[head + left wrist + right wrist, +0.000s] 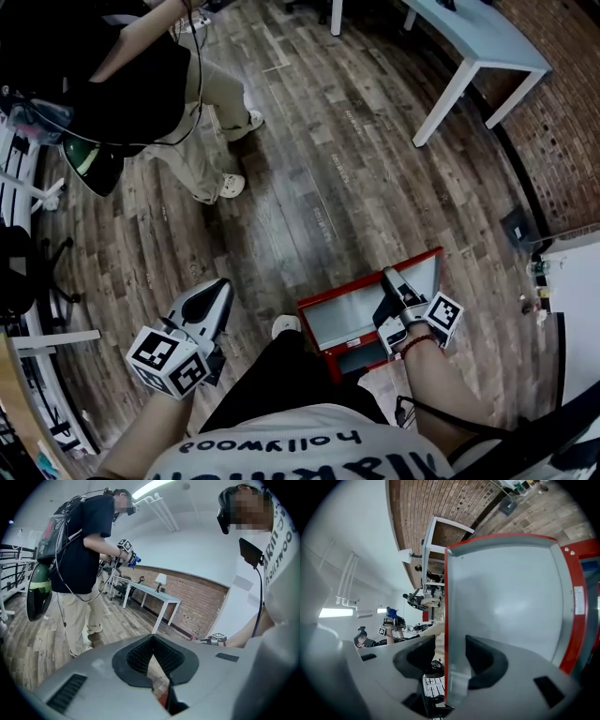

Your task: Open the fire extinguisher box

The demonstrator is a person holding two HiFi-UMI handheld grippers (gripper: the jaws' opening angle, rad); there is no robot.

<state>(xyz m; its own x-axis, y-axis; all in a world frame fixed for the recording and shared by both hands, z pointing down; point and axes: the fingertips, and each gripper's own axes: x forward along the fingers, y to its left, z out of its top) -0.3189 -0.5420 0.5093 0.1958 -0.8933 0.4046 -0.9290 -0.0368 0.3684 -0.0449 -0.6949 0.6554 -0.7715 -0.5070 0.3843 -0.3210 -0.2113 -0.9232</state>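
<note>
Two jaws of the right gripper (pixel 388 276) stand apart around the door (pixel 501 597) edge of the red fire extinguisher box (pixel 349 317) (it sits on the wood floor (pixel 309 169)); the left gripper (pixel 217 289) jaws are together, empty.
</note>
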